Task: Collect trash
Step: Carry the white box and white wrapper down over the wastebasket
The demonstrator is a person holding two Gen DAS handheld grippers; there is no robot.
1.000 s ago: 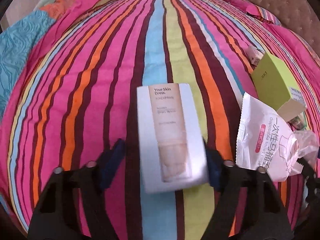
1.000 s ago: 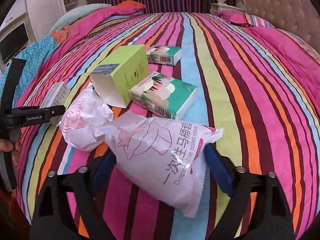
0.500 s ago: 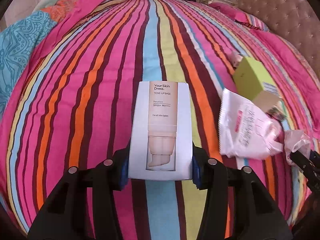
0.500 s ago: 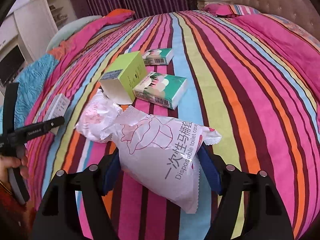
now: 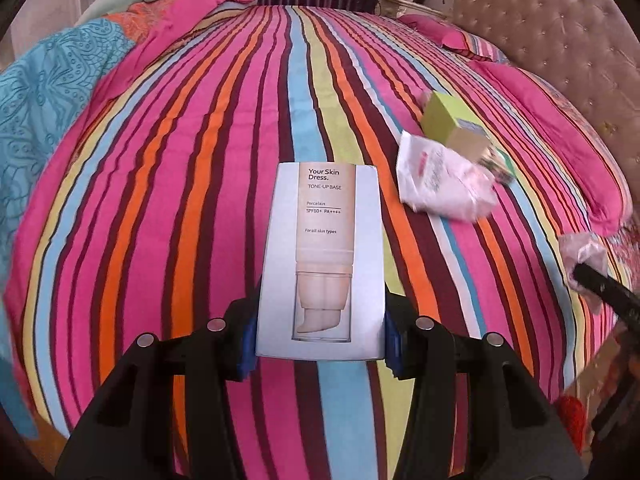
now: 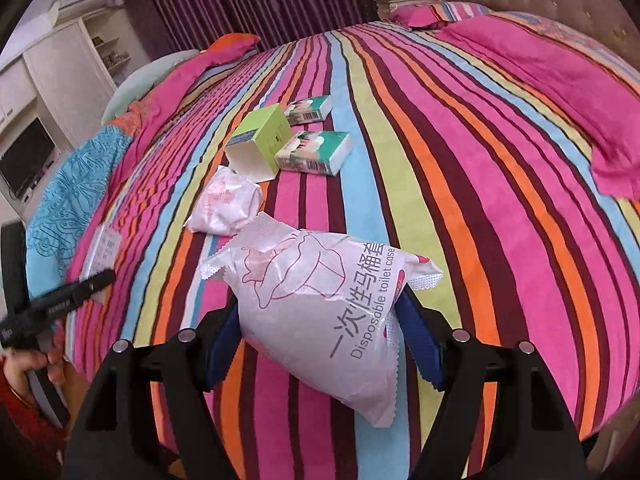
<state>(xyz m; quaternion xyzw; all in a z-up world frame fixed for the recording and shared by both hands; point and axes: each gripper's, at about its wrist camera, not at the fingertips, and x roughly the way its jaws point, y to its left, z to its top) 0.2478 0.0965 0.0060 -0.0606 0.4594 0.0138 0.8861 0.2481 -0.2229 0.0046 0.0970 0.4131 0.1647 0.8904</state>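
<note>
My left gripper [image 5: 320, 340] is shut on a white cosmetics box [image 5: 320, 248] printed "Your Skin Dress", held above the striped bed [image 5: 180, 200]. In the right wrist view, my right gripper [image 6: 320, 336] is shut on a white "Disposable toilet case" packet [image 6: 320, 288], its blue pads pressing both sides, lifted off the bedspread. A second crumpled white packet [image 6: 228, 204] lies on the bed beyond it. An open green carton [image 6: 260, 140] lies on its side behind that. The left gripper [image 6: 60, 300] with its box [image 6: 104, 248] shows at the left edge.
Two green-and-white tissue packs [image 6: 316, 152] [image 6: 312, 108] lie by the green carton. A pink pillow [image 6: 560, 72] and a tufted headboard [image 5: 560, 40] are on the right. A blue patterned quilt [image 5: 48, 92] is bunched at the left. White cabinets [image 6: 48, 80] stand beyond the bed.
Both grippers closed on their items, the left on the box and the right on the packet. Both then drew back and up from the bed, so the remaining litter looks farther away.
</note>
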